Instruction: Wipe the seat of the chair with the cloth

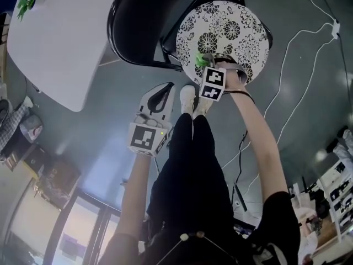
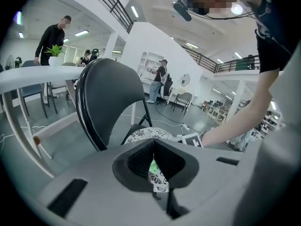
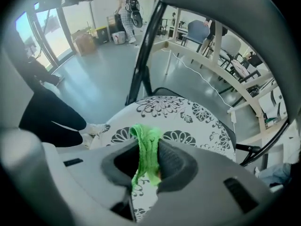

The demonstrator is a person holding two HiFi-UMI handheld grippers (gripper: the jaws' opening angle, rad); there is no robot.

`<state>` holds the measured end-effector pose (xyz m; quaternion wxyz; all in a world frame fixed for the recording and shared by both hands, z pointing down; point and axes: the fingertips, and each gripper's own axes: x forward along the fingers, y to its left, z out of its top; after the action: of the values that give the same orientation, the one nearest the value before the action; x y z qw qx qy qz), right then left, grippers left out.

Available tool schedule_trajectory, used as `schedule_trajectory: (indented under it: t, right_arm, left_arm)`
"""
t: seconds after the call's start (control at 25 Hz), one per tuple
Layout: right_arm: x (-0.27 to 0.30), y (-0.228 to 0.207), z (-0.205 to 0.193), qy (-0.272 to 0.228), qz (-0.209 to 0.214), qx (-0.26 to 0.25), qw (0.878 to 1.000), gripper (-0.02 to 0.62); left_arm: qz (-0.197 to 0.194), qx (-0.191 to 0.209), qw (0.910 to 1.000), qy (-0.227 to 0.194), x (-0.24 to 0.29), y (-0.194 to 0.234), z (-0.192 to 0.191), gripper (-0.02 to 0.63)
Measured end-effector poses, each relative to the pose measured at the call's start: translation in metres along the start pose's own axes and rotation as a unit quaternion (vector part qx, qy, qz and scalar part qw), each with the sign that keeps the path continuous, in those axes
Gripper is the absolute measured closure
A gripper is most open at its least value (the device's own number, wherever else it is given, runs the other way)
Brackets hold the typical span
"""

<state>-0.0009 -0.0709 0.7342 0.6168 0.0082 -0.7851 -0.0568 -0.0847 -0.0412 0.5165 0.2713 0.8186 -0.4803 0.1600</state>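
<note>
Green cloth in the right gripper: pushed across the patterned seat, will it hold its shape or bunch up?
Probably floppy: the green cloth hangs as a limp folded strip in the right gripper. It looks thin and light, so it would likely bunch or trail rather than lie flat on the seat. Pinched tight, it seems unlikely to slip out.

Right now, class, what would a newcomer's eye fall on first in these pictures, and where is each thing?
The round seat with its black-and-white flower pattern stands out at the top of the head view, beside the dark chair back. A bright green cloth is clamped in the right gripper at the seat's near edge. The left gripper hangs shut and empty beside the person's legs.
</note>
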Motion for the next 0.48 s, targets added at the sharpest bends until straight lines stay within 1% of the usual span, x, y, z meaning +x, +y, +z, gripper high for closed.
schedule_trajectory:
  t: [0.08, 0.24, 0.48]
  right_arm:
    - [-0.002, 0.021, -0.002, -0.003, 0.011, -0.007, 1.000, 0.505]
    - [-0.006, 0.061, -0.007, -0.005, 0.033, 0.004, 0.999, 0.505]
    - [-0.011, 0.097, -0.005, -0.008, 0.061, 0.003, 0.998, 0.505]
  left_arm:
    - [0.002, -0.002, 1.0000, -0.001, 0.000, 0.000, 0.000, 0.600]
    - [0.006, -0.010, 0.9999, 0.001, 0.000, 0.000, -0.003, 0.600]
    - [0.008, -0.018, 0.9998, 0.001, 0.001, -0.004, -0.008, 0.600]
